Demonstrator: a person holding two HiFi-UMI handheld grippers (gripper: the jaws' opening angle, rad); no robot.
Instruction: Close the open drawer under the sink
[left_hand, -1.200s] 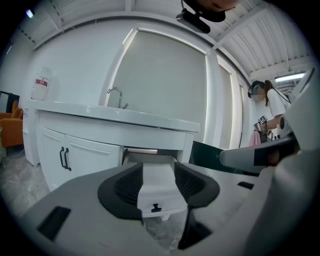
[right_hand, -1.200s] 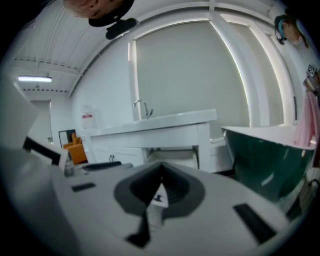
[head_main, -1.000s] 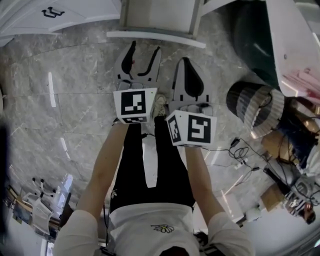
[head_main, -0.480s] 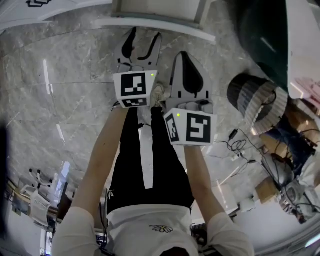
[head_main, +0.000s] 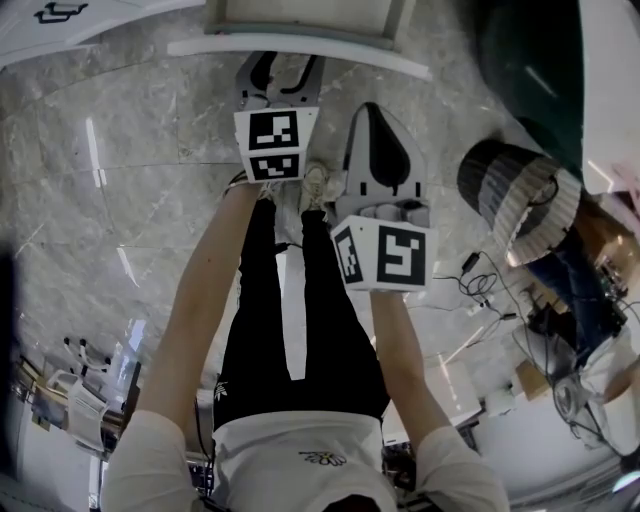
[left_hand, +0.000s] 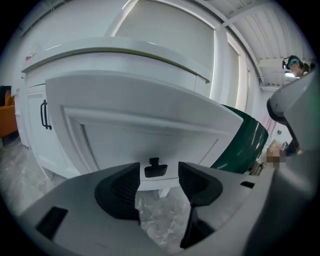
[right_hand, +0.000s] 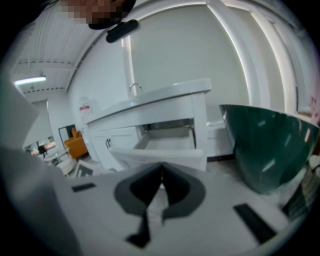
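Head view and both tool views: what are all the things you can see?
Drawer: one, white, pulled out under the sink.
Handle: one, black, on the drawer front.
Tap: one, silvery, on the sink.
Tub: one, dark green, right of the drawer.
Bin: one, grey and cream stripes, on the floor.
Cables: several, black, beside the bin.
Left tool: one, grey, jaws apart, facing the handle.
Right tool: one, grey, jaws together, farther back.

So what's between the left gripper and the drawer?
Nothing. In the left gripper view, only bare floor shows between the left gripper and the drawer; the open jaws frame its handle.
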